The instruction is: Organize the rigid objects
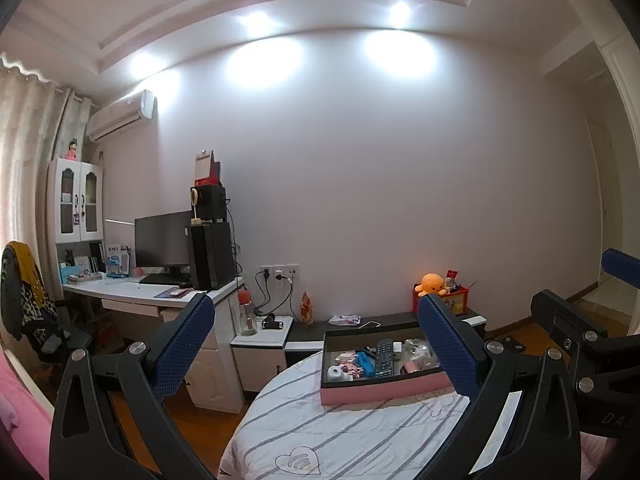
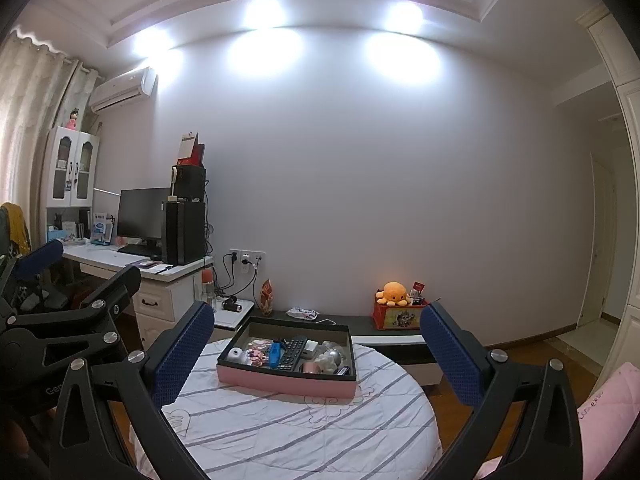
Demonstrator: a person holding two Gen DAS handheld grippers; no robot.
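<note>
A pink-sided tray (image 1: 384, 394) (image 2: 280, 382) with a black rim sits on a round table (image 1: 320, 440) (image 2: 304, 436) under a striped white cloth. Inside it lie a black remote (image 1: 384, 358) (image 2: 292, 353), a blue item (image 1: 366, 362) (image 2: 275, 354), a small white device (image 1: 338, 374) (image 2: 236, 356), pink trinkets and a silvery ball (image 2: 334, 356). My left gripper (image 1: 316, 316) is open, held above and short of the tray. My right gripper (image 2: 316, 324) is open too, nothing between its fingers. Each gripper shows at the edge of the other's view.
A low black-and-white shelf (image 2: 360, 330) runs behind the table, carrying an orange plush (image 2: 394, 293) on a red box. A desk (image 1: 152, 292) with monitor and speakers stands left, with a chair (image 1: 36, 320) beside it. Pink bedding (image 2: 612, 404) lies right.
</note>
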